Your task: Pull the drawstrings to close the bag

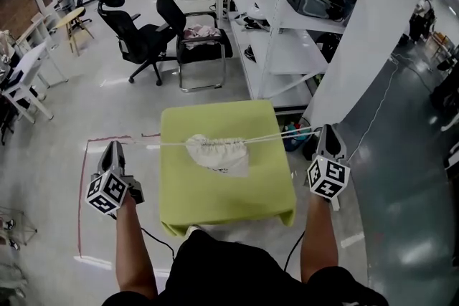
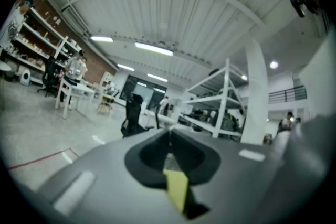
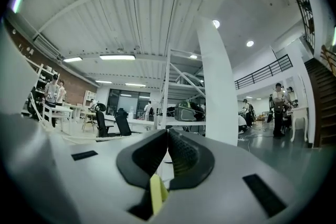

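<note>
A white drawstring bag (image 1: 219,153) lies in the middle of the green table (image 1: 215,197), its mouth gathered into folds. A thin white drawstring (image 1: 154,144) runs taut from the bag to my left gripper (image 1: 112,147), held off the table's left edge and shut on it. Two more strings (image 1: 283,135) stretch right to my right gripper (image 1: 328,130), beyond the table's right edge and likewise shut on them. In the left gripper view the left gripper (image 2: 169,132) points up at the room with its jaws together. The right gripper (image 3: 168,132) looks the same in its own view.
Two black office chairs (image 1: 143,36) stand on the floor behind the table. A white shelving rack (image 1: 287,18) and a white pillar (image 1: 373,25) rise at the back right. Red tape (image 1: 82,175) marks the floor at left. A blue bin (image 1: 295,140) sits beside the table's right edge.
</note>
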Demonstrator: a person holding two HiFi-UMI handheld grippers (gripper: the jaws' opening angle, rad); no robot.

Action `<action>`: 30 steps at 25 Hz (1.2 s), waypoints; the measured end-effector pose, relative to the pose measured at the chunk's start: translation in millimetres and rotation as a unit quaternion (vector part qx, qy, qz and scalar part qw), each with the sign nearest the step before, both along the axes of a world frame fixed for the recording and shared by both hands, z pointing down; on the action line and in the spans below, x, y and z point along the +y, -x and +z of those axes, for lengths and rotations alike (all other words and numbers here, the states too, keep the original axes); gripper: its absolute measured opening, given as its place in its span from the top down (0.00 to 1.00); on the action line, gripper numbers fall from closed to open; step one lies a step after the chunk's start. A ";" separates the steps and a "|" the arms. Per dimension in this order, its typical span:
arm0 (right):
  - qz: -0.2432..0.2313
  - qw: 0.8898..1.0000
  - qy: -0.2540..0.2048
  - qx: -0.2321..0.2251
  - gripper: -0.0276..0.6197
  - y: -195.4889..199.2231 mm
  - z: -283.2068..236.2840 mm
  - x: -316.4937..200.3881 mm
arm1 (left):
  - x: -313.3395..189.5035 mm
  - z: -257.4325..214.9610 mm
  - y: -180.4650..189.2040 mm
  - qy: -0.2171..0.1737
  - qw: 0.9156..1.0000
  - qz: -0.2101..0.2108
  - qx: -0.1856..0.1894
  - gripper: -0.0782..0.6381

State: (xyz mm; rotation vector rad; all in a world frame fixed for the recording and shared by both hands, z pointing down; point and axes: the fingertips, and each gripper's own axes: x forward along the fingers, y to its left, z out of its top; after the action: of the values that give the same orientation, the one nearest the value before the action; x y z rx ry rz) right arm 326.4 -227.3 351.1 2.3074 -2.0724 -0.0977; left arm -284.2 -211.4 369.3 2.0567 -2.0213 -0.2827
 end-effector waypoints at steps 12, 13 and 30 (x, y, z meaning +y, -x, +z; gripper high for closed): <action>-0.041 0.999 0.010 0.031 0.94 33.4 -5.2 -28.0 | -34.8 -15.4 -23.8 -0.005 0.998 0.037 -0.050 0.87; -0.040 0.999 0.014 0.034 0.94 33.8 -3.6 -34.7 | -43.1 -15.2 -26.5 -0.003 0.997 0.043 -0.058 0.87; -0.042 0.988 0.027 0.143 0.94 62.6 -47.6 -155.0 | -178.9 -30.0 -59.7 -0.003 0.983 0.131 -0.129 0.87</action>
State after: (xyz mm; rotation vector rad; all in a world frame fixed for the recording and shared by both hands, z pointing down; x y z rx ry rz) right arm 263.8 -382.3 303.5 2.0360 -1.9981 -0.3488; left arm -224.5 -390.4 339.4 2.4382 -1.8480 0.0300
